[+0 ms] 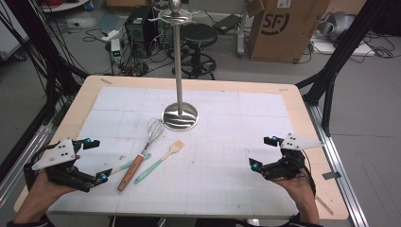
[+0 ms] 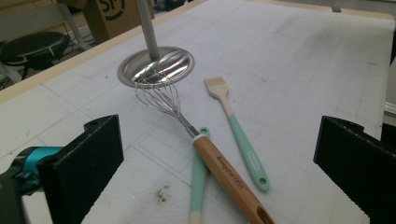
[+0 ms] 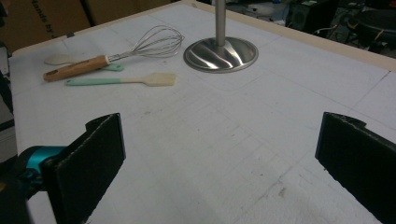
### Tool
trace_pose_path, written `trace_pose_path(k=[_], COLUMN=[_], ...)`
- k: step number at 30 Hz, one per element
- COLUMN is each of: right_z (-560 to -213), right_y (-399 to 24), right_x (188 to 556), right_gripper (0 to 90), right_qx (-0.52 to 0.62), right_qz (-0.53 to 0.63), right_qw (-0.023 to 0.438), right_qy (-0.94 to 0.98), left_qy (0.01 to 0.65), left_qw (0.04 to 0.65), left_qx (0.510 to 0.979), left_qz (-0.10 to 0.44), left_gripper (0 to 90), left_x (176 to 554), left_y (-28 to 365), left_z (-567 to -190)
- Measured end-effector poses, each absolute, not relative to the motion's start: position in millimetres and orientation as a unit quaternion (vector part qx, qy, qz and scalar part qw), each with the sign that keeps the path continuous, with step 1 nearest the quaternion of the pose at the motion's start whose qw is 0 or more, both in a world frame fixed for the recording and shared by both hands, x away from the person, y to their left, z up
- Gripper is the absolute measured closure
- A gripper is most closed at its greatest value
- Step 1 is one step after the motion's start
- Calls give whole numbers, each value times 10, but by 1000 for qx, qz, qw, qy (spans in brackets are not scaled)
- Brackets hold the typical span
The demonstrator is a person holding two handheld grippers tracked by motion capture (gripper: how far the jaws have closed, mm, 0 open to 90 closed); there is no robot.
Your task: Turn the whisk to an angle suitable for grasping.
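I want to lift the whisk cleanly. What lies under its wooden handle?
A mint-handled utensil runs under the whisk, crossing beneath the wooden handle. Its pale end shows past the handle in the right gripper view; the crossing stretch is covered. The brush lies beside, apart.

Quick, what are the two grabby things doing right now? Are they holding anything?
Left hand-held gripper: open, holding nothing.
Right hand-held gripper: open, holding nothing.
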State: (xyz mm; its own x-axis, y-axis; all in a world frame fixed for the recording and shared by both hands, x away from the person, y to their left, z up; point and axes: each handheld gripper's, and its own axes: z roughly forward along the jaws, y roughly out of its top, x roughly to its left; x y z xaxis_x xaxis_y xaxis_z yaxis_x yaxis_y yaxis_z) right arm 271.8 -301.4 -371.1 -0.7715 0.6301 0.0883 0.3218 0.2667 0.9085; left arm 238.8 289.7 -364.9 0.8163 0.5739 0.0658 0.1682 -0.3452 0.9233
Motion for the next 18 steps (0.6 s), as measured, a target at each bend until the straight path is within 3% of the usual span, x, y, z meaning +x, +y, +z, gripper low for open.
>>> trace_pose_path(k=[12,18], right_z=[-3700,-3692], right_y=[-3108,-3112], right_x=[2646,2652], right_gripper=[1,1], right_qx=[307,304], right_qz=[530,527], right_qw=[155,154], right_qy=[775,778], left_qy=[210,186], left_qw=[521,510], left_qx=[805,821], left_qz=[190,178], left_gripper=[20,40], left_x=[2454,2591], left_y=[2854,2796], left_z=[-3572,-3347])
